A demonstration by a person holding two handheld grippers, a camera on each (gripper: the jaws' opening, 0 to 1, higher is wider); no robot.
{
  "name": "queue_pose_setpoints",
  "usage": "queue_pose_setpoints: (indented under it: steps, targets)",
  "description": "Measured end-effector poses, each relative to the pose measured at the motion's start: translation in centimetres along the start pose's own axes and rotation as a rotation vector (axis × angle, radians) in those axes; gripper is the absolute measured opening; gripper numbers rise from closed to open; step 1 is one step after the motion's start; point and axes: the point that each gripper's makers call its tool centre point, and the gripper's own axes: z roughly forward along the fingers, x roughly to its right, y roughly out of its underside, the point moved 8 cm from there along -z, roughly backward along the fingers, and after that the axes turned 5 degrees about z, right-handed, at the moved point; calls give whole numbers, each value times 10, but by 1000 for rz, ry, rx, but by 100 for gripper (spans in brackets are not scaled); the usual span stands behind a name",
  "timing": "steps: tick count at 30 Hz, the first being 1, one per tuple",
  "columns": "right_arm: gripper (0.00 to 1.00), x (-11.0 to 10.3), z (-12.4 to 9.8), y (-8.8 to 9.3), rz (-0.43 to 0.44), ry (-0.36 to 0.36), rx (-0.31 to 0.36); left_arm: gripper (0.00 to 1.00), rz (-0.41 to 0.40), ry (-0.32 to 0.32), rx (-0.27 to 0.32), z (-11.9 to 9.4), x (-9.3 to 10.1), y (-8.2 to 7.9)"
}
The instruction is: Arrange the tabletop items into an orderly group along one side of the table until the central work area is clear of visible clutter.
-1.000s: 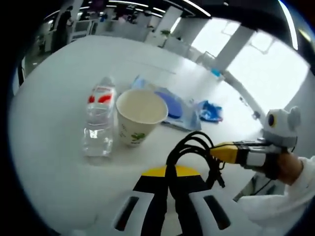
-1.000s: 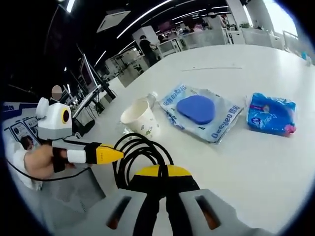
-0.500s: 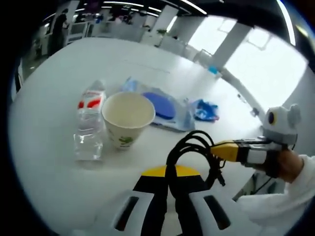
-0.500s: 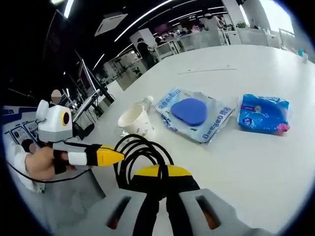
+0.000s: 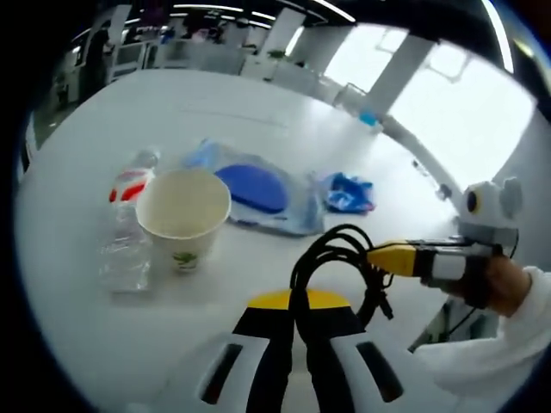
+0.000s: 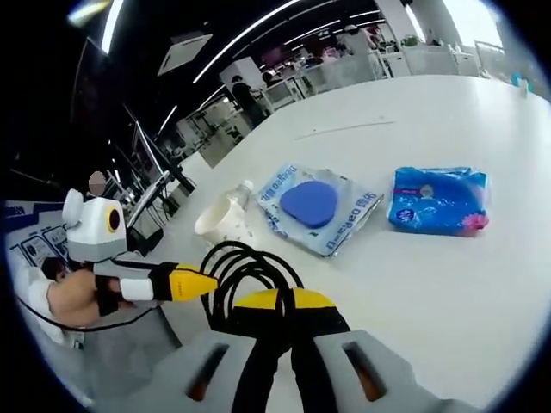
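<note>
on the white bench (image 5: 77, 284) the items lay in a loose row. furthest left was a clear, crinkled plastic water bottle with a red label (image 5: 125, 232), lying on its side and touching, or nearly touching, a white paper cup with a small green print (image 5: 182, 215), which stood upright and looked empty. next came a flat, glossy clear packet holding a rounded blue pad (image 5: 258, 191), and beyond it, a little apart, a soft, crumpled bright blue plastic pouch (image 5: 347, 193).

the left claw (image 5: 297, 379) had its jaws drawn together on a looped black cable (image 5: 340, 267), and the right claw (image 6: 280, 374) was likewise clamped on the same black loop; each showed in the other's view, held in a hand.

the likely trouble was the cable: being springy and pinched by both claws, it could sweep the light cup over or set the round bottle rolling toward the bench edge if either hand swung low across the row. the slick packet would probably slide rather than lift, and the limp pouch could fold and slip from a shallow grip. with both claws occupied, nothing could be picked up until the cable was set down.
</note>
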Motion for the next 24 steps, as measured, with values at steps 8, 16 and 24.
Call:
queue_pose_setpoints:
  steps: [8,16,24]
  targets:
    - [0,19,-9,-6,1,-6,3,0,1,-4,-1,14,17,-4]
    - [0,39,-18,-12,4,-11,4,0,3,-10,-2,28,32,-9]
    - [0,59,-27,-16,17,-10,3,0,2,-8,-9,45,49,-11]
